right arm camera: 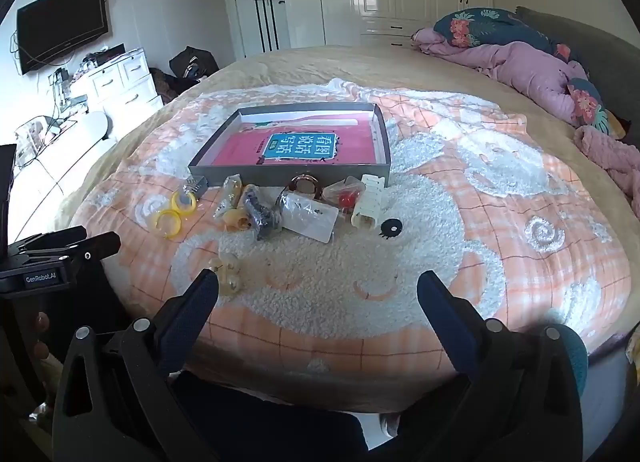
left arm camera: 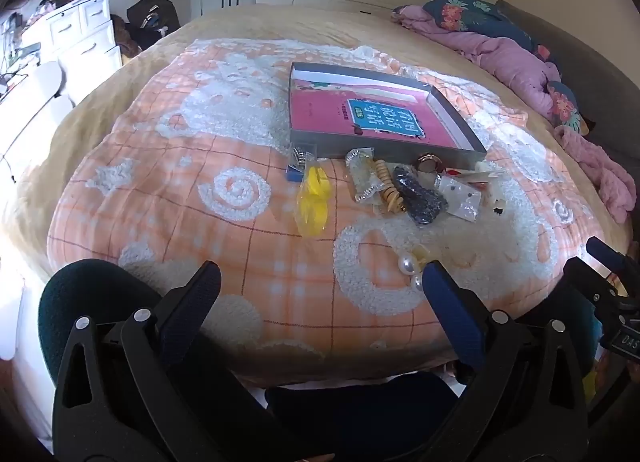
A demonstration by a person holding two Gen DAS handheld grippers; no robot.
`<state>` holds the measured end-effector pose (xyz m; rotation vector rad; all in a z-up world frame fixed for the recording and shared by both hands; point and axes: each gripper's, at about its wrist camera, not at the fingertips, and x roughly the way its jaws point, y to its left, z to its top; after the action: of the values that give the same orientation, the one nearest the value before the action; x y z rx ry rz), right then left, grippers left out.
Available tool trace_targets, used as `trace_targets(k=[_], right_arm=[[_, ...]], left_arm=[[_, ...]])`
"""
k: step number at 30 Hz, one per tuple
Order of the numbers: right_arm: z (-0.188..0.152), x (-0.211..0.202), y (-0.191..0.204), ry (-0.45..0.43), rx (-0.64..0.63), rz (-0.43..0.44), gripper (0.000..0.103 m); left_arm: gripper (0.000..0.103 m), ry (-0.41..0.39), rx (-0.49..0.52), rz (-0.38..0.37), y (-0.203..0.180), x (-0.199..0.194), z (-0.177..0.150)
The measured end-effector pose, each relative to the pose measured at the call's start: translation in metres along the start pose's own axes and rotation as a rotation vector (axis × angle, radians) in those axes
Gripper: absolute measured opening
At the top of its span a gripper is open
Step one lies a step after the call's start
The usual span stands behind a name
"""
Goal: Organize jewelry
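**Jewelry still loose in front of the box**

A bedroom: a bed (right arm camera: 360, 65) under a peach blanket (right arm camera: 460, 246), wardrobes behind, pink bedding bunched at 2 o'clock. On the blanket lies a shallow grey box (right arm camera: 290, 173); the only thing in it is a red book (right arm camera: 296, 147) lying flat, no jewelry yet. The pieces are strewn along the box's near wall: yellow hoops (right arm camera: 174, 211) at the left end, small bags (right arm camera: 308, 217) and a dark beaded piece (right arm camera: 258, 213) mid-row, a gold ring (right arm camera: 305, 185) against the wall, a white strap (right arm camera: 370, 201) at the right end. A pearl pair (left arm camera: 412, 272) lies apart, nearer, just beside the left gripper's (left arm camera: 320, 290) right finger.

Both the left and the right gripper (right arm camera: 318, 296) hang over the blanket's near edge, jaws spread full wide, holding nothing. Sorting looks not yet begun. A likely first move: pinch the pearls, small and apt to roll on the fleece, then carry them to the box at 12 o'clock.
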<state>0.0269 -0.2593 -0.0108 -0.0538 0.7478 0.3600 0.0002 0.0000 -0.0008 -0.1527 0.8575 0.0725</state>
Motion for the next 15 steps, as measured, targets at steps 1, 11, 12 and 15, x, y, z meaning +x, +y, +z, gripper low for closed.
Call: trace_targets(k=[1, 11, 12, 15], right_arm=[[-0.0001, 0.0003, -0.0002, 0.002, 0.008, 0.010, 0.099], [-0.0039, 0.0023, 0.0069, 0.012, 0.003, 0.007, 0.099], [-0.0045, 0.0024, 0.0068, 0.012, 0.002, 0.007, 0.099], [-0.0029, 0.0018, 0.0049, 0.016, 0.003, 0.007, 0.099]], left_arm=[[0.095, 0.001, -0.002, 0.002, -0.0006, -0.0001, -0.0001], [0.095, 0.001, -0.006, -0.012, 0.0049, -0.0018, 0.0035], [0.095, 0.001, -0.004, -0.011, 0.0049, -0.0014, 0.0035], [0.095, -0.005, -0.004, -0.009, 0.0043, -0.0024, 0.0020]])
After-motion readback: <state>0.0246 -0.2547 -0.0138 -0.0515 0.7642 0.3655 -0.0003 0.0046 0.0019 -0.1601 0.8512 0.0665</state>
